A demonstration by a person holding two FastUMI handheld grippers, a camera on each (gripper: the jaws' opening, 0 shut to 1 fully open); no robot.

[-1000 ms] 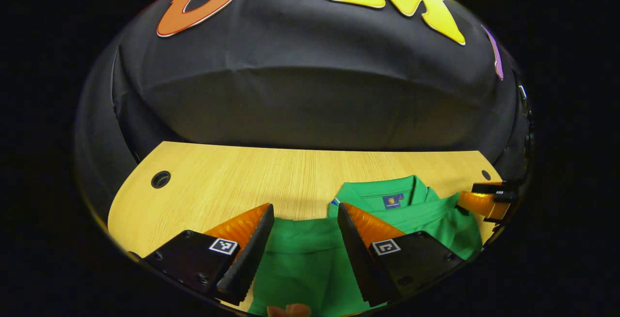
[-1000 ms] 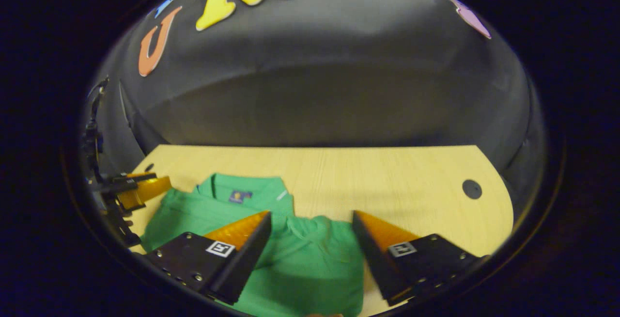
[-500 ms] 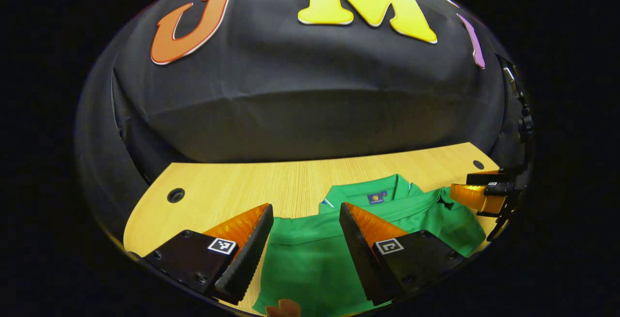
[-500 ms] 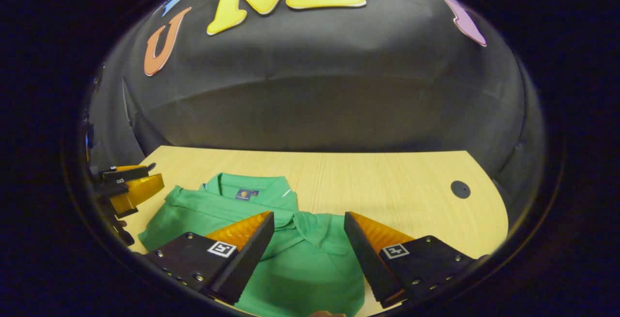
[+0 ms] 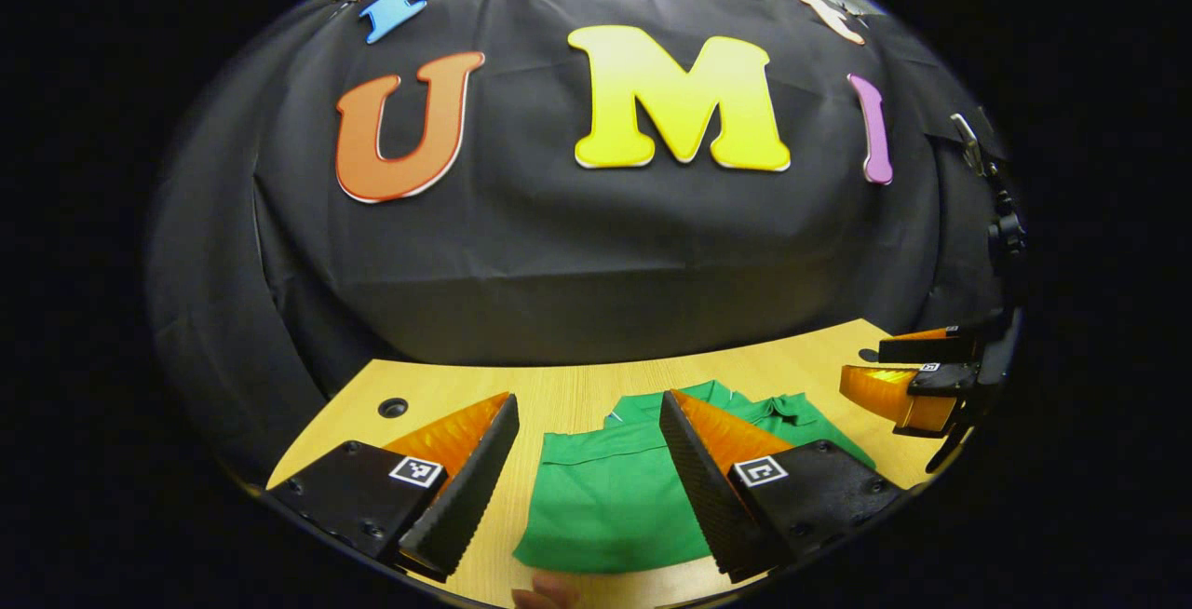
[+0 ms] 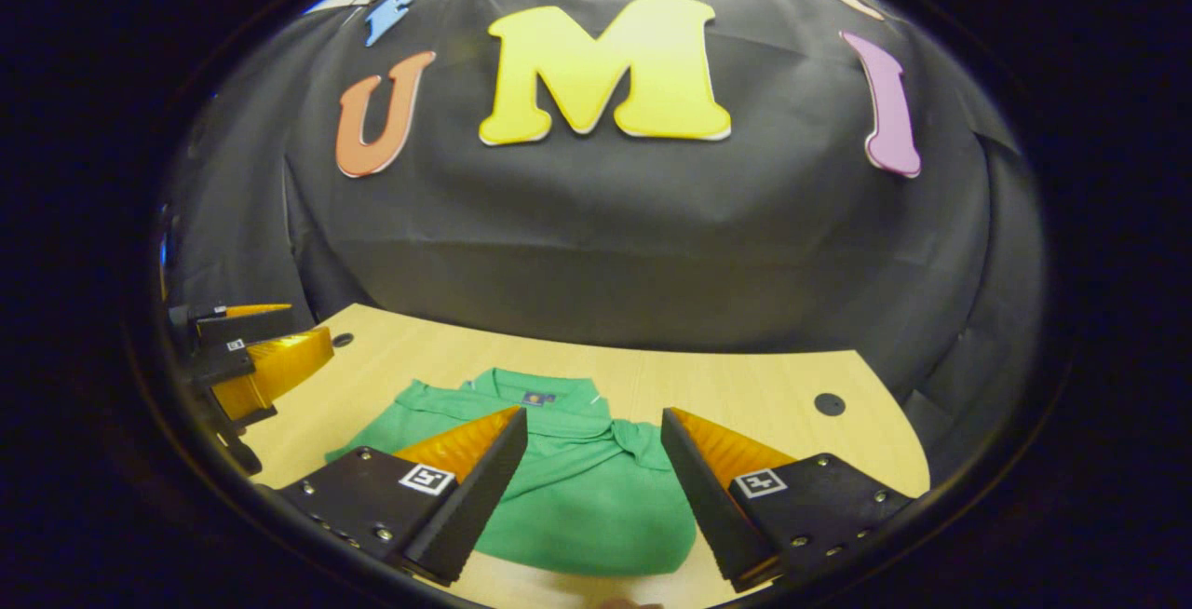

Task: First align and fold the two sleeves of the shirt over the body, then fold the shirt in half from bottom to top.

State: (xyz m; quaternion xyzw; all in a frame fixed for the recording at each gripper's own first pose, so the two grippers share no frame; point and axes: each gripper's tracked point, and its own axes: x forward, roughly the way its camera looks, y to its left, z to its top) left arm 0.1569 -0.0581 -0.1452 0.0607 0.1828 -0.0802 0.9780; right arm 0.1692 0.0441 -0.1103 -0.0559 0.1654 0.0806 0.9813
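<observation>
Shirt (image 6: 577, 488): a green shirt is laid on the wooden table (image 6: 745, 395), folded into a compact bundle, collar toward the booth wall; a bunched flap is seen beside the collar.
Left gripper (image 5: 587, 483): held above the near part of the shirt, jaws parted, nothing gripped.
Right gripper (image 6: 596, 488): held over the shirt, fingers spread apart, nothing held.
Stage (judged): both folds appear done; the grippers are clear of the cloth.
Risk: the bunched flap may spring open, since no weight is kept on it.
Risk: the top layer may be dragged askew if a fingertip is caught on an edge.
</observation>
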